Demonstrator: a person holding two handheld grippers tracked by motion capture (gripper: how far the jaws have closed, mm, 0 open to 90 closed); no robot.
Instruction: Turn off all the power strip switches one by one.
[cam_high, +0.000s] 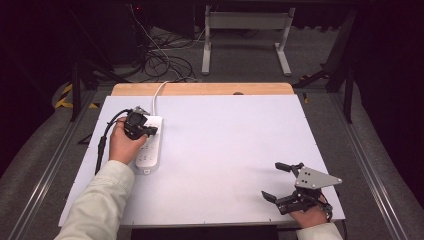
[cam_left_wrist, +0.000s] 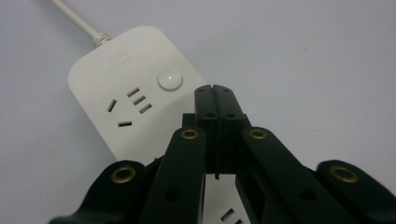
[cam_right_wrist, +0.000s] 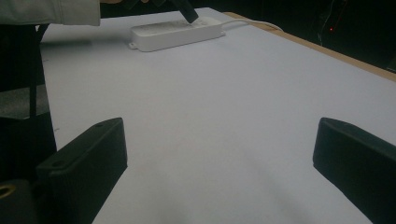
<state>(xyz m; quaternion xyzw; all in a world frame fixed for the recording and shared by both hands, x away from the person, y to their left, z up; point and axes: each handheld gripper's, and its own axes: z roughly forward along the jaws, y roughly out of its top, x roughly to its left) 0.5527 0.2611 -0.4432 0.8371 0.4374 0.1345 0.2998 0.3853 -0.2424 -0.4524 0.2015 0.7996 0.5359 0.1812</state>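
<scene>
A white power strip (cam_high: 149, 145) lies at the left of the white table, its cord running off the far edge. My left gripper (cam_high: 152, 131) hangs just over the strip's far end, jaws pressed together with nothing between them. In the left gripper view the shut tips (cam_left_wrist: 215, 89) sit just beside the strip's round white button (cam_left_wrist: 169, 79), next to a socket (cam_left_wrist: 128, 106). My right gripper (cam_high: 273, 181) rests near the table's front right corner, jaws wide apart and empty. The right gripper view has the power strip (cam_right_wrist: 175, 32) far off with the left gripper's tip (cam_right_wrist: 187, 11) above it.
The white board (cam_high: 235, 145) covers a wooden table whose far edge (cam_high: 200, 89) shows. Beyond it on the floor are tangled cables (cam_high: 160, 57) and a white desk frame (cam_high: 245, 35). A black cable (cam_high: 102, 142) trails from the left gripper off the table's left side.
</scene>
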